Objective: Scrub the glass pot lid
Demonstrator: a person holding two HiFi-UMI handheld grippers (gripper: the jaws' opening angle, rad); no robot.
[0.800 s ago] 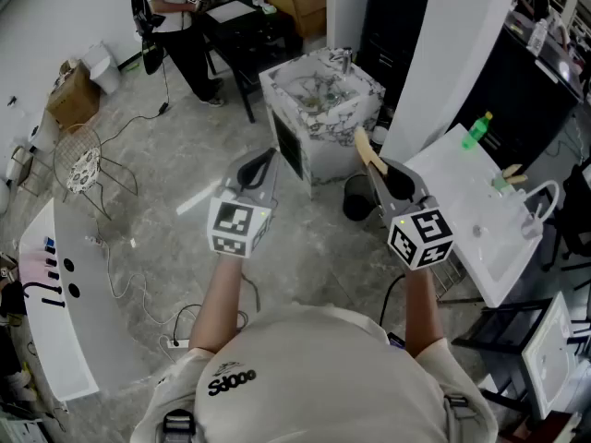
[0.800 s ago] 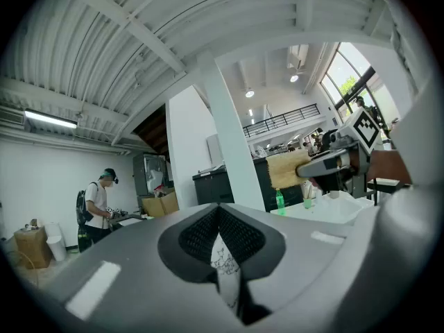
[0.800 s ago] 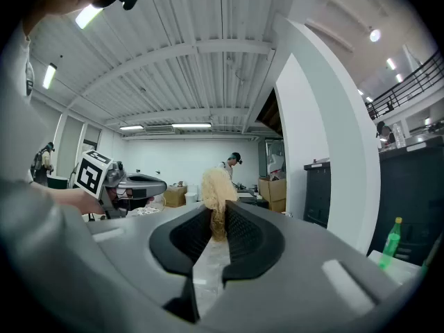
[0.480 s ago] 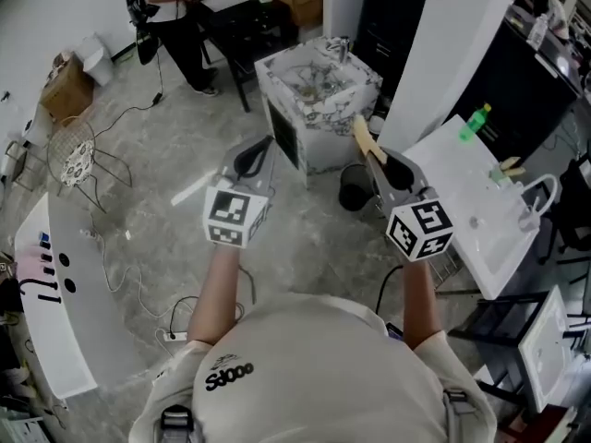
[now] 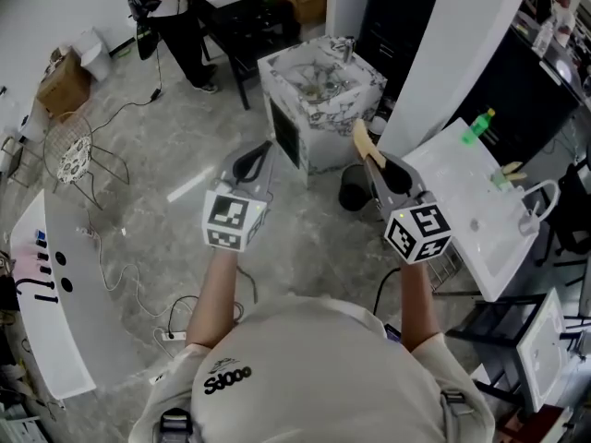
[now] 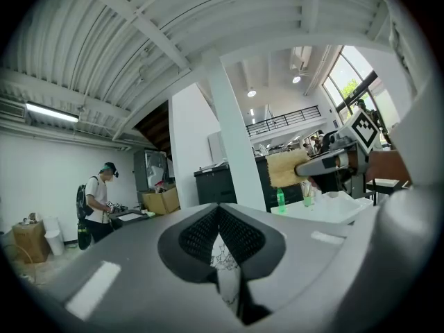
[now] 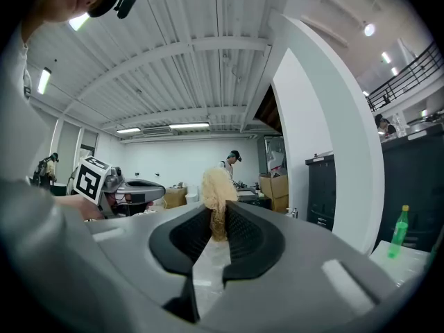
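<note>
The left gripper (image 5: 261,160), at 11 o'clock from the person, has its 2 jaws pressed together on nothing, the right gripper (image 5: 374,166) at 1 o'clock pinches a tan scrub sponge (image 5: 361,140), and the marble sink (image 5: 325,142) stands at 12 o'clock, its contents too small to make out the glass pot lid.

left claw (image 5: 266,151) closed, right claw (image 5: 371,164) clamped
</note>
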